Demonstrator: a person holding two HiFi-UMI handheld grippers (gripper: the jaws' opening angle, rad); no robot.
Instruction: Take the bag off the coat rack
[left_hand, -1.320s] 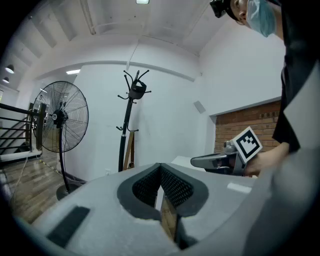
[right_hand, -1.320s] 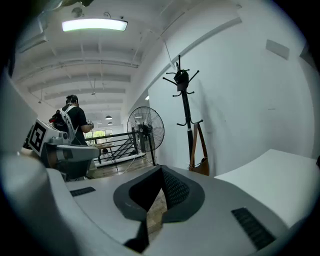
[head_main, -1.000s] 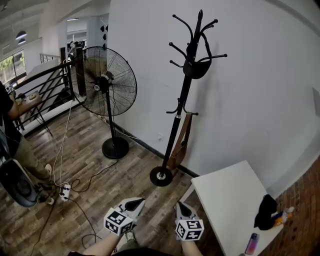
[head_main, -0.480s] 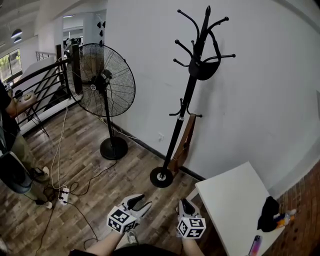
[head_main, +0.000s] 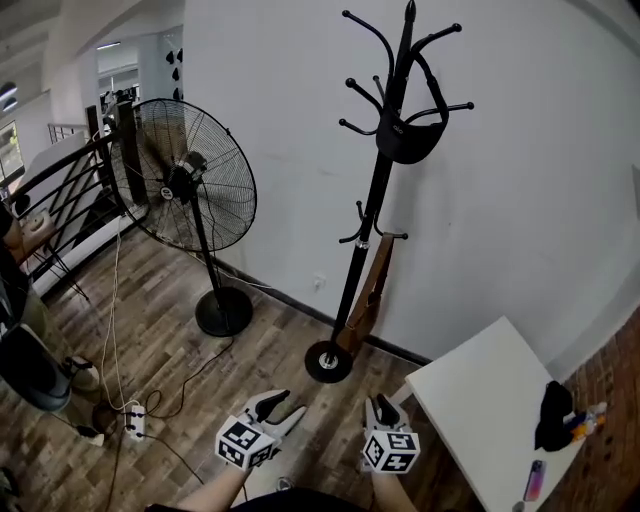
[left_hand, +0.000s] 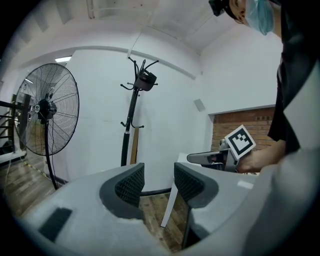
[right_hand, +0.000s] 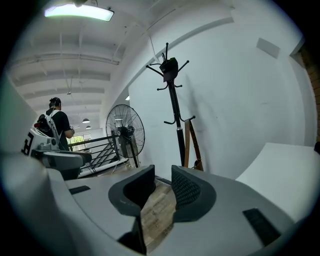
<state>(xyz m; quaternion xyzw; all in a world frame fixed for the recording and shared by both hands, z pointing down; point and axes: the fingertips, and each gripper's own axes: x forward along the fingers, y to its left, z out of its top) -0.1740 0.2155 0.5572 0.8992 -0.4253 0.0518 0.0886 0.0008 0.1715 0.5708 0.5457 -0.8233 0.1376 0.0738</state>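
Observation:
A small black bag (head_main: 408, 135) hangs from the upper hooks of a tall black coat rack (head_main: 368, 230) standing against the white wall. Both grippers are low in the head view, well short of the rack's base. My left gripper (head_main: 278, 405) and right gripper (head_main: 380, 408) have just been opening, and nothing is between their jaws. The left gripper view shows its jaws (left_hand: 159, 175) parted, with the bag (left_hand: 145, 79) far off. In the right gripper view the jaws (right_hand: 162, 181) stand a little apart, the bag (right_hand: 170, 65) high up on the rack (right_hand: 176, 115).
A large standing fan (head_main: 185, 190) is left of the rack. A brown strap-like thing (head_main: 372, 285) leans on the wall behind it. A white table (head_main: 480, 400) stands at the right. Cables and a power strip (head_main: 135, 420) lie on the wooden floor. A person (head_main: 15, 300) stands at far left.
I have come closer to the coat rack. Both grippers have moved forward toward it, and their jaws have gone from shut to parted.

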